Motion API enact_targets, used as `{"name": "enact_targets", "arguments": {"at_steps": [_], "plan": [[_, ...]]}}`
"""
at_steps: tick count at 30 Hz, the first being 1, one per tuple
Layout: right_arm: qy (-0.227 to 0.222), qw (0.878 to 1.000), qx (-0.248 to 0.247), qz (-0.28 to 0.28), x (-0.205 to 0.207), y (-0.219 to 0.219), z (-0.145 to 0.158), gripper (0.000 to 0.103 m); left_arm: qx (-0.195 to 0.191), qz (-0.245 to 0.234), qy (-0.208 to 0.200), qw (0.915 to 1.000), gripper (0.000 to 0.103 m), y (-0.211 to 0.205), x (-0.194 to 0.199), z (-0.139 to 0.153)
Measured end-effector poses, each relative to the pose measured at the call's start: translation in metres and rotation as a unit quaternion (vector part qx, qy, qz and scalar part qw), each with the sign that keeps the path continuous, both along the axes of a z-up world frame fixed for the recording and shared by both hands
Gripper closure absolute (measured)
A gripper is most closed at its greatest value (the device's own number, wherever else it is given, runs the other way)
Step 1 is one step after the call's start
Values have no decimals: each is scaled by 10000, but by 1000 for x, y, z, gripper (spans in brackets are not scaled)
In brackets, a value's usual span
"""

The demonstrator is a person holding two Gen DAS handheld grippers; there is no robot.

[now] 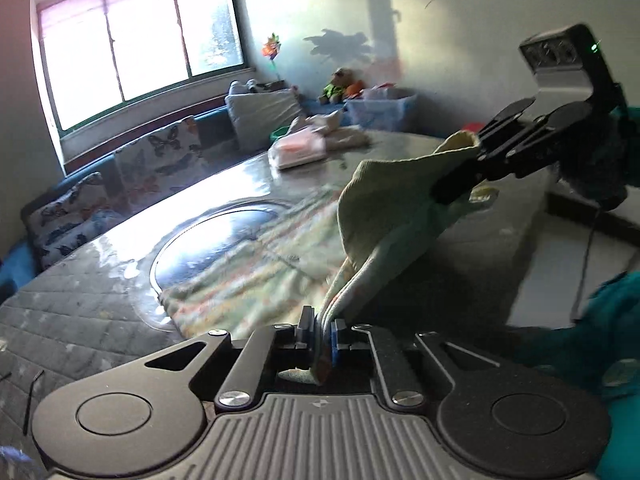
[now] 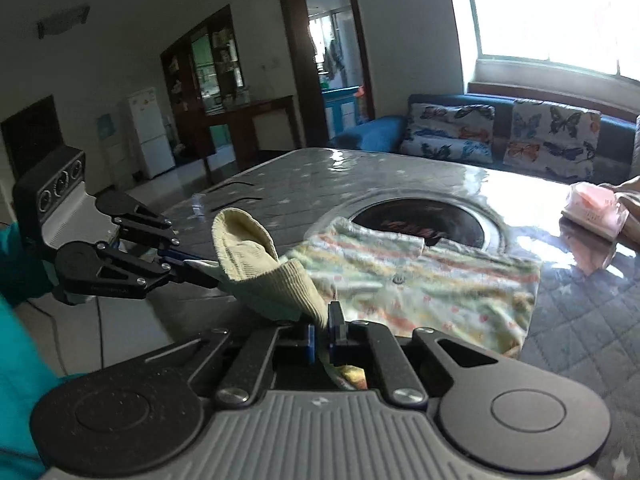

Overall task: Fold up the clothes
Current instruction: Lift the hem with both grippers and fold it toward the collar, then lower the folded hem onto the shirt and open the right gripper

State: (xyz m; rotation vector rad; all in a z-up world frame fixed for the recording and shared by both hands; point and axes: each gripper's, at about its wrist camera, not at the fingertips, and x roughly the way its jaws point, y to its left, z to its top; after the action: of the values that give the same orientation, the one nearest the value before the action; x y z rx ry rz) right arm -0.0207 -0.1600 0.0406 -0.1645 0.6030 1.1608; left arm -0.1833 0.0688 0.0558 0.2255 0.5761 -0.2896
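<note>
Garment, pale with striped print, lies mostly flat on the tabletop, its far edge overlapping the round dark inset at centre. The near ribbed hem is lifted clear of the surface and stretched between the two tools. Left tool: jaws nearly closed, pinching the hem edge, cloth running down between the fingers. Right tool: likewise nearly closed on the hem, fabric bunched in the gap. In the left view the right tool shows clamped on the raised hem corner; in the right view the left tool grips the opposite end. Open tabletop lies left of and beyond the garment; a pink packet sits well apart near the far right edge. Sofa behind the table.
</note>
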Motion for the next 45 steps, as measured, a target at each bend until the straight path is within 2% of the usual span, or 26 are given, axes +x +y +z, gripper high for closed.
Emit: {"name": "enact_targets", "arguments": {"at_steps": [4, 11, 17, 24, 29, 30, 31, 34, 35, 36, 37, 41, 45], "plan": [[-73, 9999, -23, 64, 0, -2, 13, 98, -186, 49, -2, 9998, 95, 6, 10, 8], [-172, 9998, -78, 20, 48, 25, 18, 98, -422, 263, -11, 9988, 95, 27, 48, 15], [-325, 9991, -260, -14, 105, 66, 16, 98, -515, 580, 128, 9969, 95, 63, 100, 3], [-192, 9977, -612, -216, 168, 121, -25, 98, -835, 1105, 727, 9877, 94, 103, 165, -41], [-3, 9959, -665, -620, 195, 139, -68, 96, -1012, 1398, 969, 9802, 94, 115, 185, -65], [23, 9953, -674, -693, 195, 134, -71, 94, -1042, 1420, 983, 9795, 94, 115, 185, -65], [40, 9947, -689, -762, 195, 128, -72, 87, -1078, 1440, 995, 9786, 94, 116, 184, -66], [91, 9926, -731, -969, 194, 110, -76, 79, -1145, 1487, 1004, 9771, 94, 119, 186, -64], [108, 9917, -745, -1038, 194, 103, -78, 74, -1144, 1503, 1006, 9768, 94, 119, 186, -64], [125, 9909, -759, -1106, 194, 97, -79, 62, -1137, 1519, 1007, 9767, 94, 119, 186, -64], [142, 9900, -773, -1175, 194, 91, -80, 60, -1130, 1535, 1008, 9765, 94, 119, 187, -64], [210, 9858, -828, -1449, 192, 66, -86, 60, -1104, 1598, 1013, 9757, 94, 118, 189, -64], [239, 9832, -830, -1609, 191, 60, -90, 62, -1078, 1661, 1018, 9749, 94, 116, 190, -65]]}}
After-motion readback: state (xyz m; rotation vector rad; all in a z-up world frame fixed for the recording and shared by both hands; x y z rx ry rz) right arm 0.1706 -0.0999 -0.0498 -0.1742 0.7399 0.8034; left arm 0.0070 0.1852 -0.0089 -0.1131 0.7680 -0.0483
